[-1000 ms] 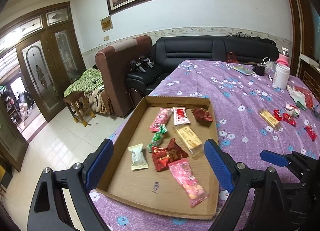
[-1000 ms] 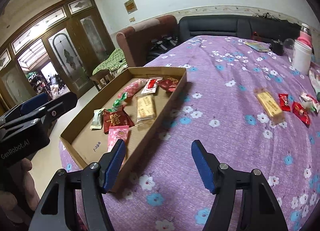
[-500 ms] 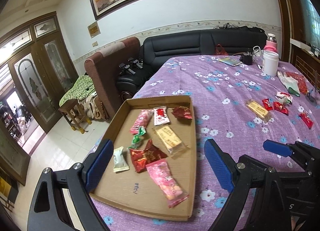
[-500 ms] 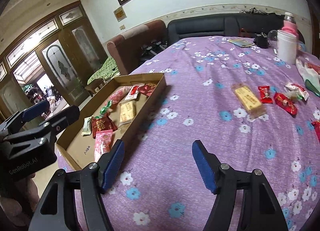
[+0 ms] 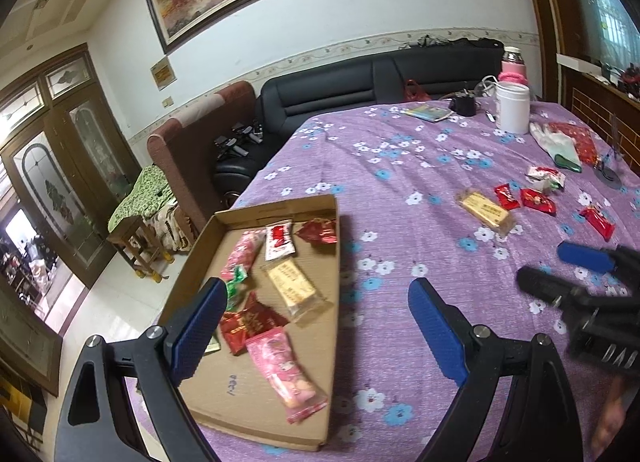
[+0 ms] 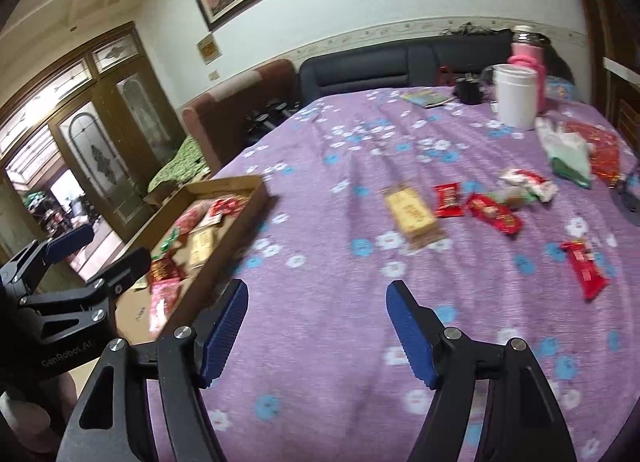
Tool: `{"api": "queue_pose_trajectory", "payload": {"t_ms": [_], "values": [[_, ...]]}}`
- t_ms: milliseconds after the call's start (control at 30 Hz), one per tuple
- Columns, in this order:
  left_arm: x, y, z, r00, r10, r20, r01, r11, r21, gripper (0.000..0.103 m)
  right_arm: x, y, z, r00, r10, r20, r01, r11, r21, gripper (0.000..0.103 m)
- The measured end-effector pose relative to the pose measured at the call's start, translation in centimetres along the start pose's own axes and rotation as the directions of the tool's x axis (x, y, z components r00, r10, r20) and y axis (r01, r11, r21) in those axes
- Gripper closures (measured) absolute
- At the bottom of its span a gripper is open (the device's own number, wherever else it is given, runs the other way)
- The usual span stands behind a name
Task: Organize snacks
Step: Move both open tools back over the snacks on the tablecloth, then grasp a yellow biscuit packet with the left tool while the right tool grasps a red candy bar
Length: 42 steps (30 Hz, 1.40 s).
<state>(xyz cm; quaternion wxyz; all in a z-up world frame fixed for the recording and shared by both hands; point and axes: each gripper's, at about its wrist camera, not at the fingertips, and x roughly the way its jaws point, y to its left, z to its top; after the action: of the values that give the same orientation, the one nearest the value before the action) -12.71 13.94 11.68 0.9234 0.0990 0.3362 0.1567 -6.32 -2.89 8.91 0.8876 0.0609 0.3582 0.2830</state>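
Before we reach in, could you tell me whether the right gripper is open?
Open: right gripper fingers stand wide apart with only tablecloth between them.

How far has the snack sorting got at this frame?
Partly done: several packets, including a pink packet, already lie in the cardboard tray. Nothing is in hand; the left gripper and right gripper both have open, empty jaws. Left: the yellow bar and red packets on the purple tablecloth.

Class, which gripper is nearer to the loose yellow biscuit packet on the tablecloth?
Right. The right gripper hovers open over the cloth short of the yellow biscuit packet; the left gripper is over the cardboard tray, farther off.
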Motion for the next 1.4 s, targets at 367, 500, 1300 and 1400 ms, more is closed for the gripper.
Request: {"api": "queue_pose_trajectory", "payload": {"t_ms": [367,500,1300,1400], "values": [[3.2,-0.1,0.4,0.922,-0.374,-0.105,0.356,0.922,-0.153,0.011,-5.3,-13.4,4.1,0.966,-0.243,0.084,0.219,0.949,0.226,0.027],[4.9,-0.7,1.2,0.873,-0.469,-0.133,0.435,0.872,-0.222,0.011,-5.5,-17.2,5.3,0.959,-0.274,0.075,0.241,0.925,0.294,0.027],[18.8,-10.6,7.1,0.699,-0.658,-0.281,0.533,0.741,-0.409,0.012,8.5,-15.5,6.0,0.967,-0.187,-0.174,0.202,0.977,0.072,0.082],[19.8,-12.8,7.7,0.743,-0.599,-0.3,0.498,0.793,-0.351,0.012,8.5,-15.6,6.0,0.969,-0.177,-0.175,0.194,0.977,0.087,0.082]]}}
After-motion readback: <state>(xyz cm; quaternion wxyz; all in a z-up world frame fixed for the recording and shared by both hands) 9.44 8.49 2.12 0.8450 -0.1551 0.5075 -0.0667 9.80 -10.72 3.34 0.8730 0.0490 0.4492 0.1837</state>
